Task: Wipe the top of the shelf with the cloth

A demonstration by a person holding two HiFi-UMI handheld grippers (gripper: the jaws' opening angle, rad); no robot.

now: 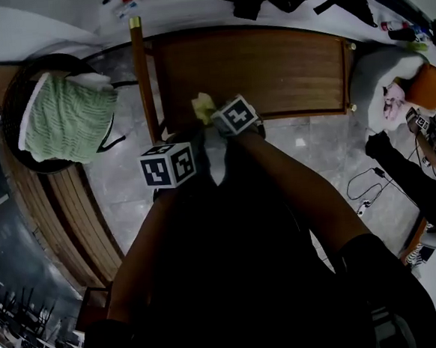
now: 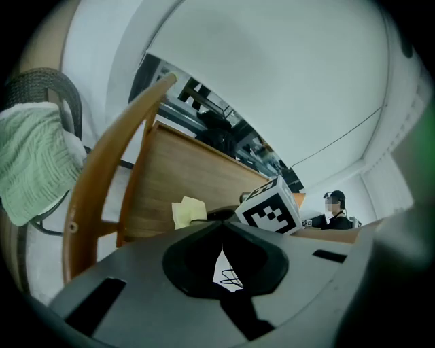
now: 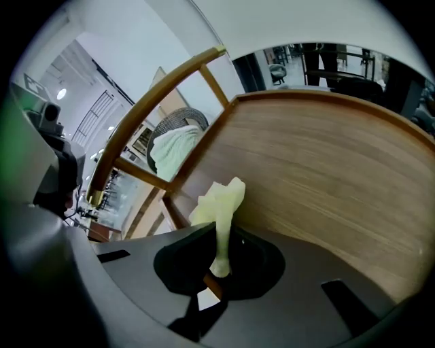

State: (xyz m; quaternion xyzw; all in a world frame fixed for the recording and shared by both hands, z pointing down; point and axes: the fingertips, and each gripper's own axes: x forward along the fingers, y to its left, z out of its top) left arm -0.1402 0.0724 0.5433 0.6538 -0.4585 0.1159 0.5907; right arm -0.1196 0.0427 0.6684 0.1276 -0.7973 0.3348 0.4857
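My right tongs [image 3: 219, 266] are pinching the yellow cloth [image 3: 219, 198] tight by its bottom end, so the loose top is sticking out, ready to rub. My left tongs [image 2: 221, 230] are squeezed shut on nothing, idling beside them. The cloth is sitting over the near edge of the brown shelf [image 3: 319, 163] top. I think the wiping is only starting. Farther off, a green towel [image 1: 67, 117] is lying on a chair.

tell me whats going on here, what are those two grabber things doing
A person holds a gripper in each hand over a wooden shelf. The right gripper is shut on a small yellow cloth, held at the near edge of the shelf top. Whether the cloth touches the wood is unclear. The left gripper is beside it, jaws together with nothing in them.
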